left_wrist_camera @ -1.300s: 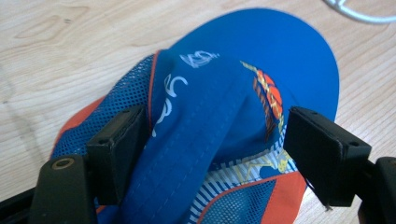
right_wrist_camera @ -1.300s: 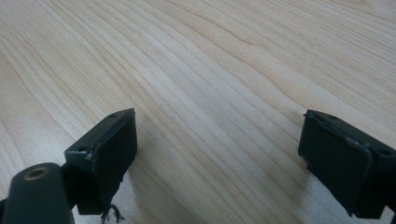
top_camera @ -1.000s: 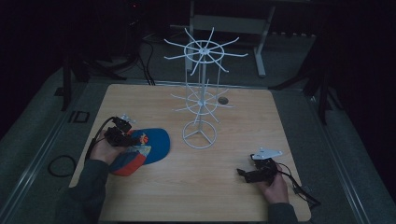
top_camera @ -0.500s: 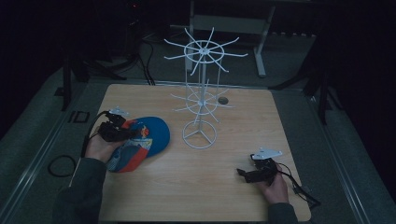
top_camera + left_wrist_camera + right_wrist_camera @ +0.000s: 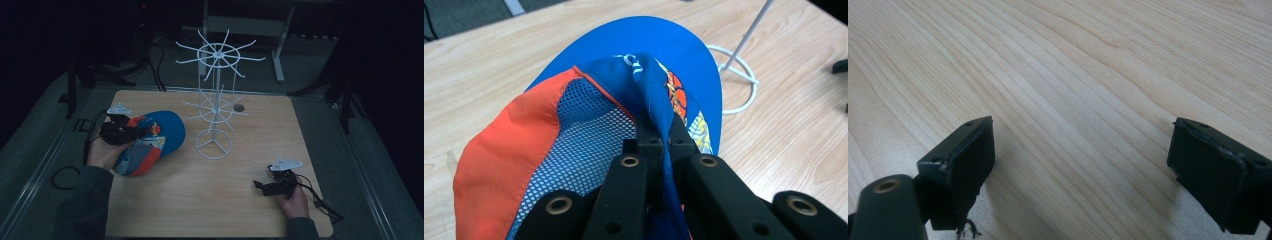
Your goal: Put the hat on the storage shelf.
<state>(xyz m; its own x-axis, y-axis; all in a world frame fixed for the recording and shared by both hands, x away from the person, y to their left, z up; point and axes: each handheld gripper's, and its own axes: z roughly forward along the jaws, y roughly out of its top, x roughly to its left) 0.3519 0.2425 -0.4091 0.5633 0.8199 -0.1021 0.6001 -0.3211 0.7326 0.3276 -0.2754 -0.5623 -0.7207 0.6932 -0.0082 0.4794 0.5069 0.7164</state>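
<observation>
A blue and orange cap [image 5: 150, 142] with a mesh panel hangs over the table's left side, lifted off the wood. My left gripper [image 5: 127, 131] is shut on a fold of the cap's blue fabric [image 5: 649, 95], its jaws pinching the cloth just behind the brim. A white wire hat stand [image 5: 216, 100] with spoked arms rises from its ring base at the table's middle, right of the cap. My right gripper [image 5: 265, 187] rests low over the front right of the table, open, with bare wood between its fingers [image 5: 965, 160].
The wooden table [image 5: 250, 210] has a small round hole [image 5: 239, 107] behind the stand. The stand's ring base [image 5: 739, 75] lies close to the cap's brim. Cables trail off the table by both hands. Dark floor and a desk frame lie beyond the far edge.
My left gripper has raised the cap and carried it away from the front edge, toward the stand, the crown now bunched upward. The right gripper has stayed still.
</observation>
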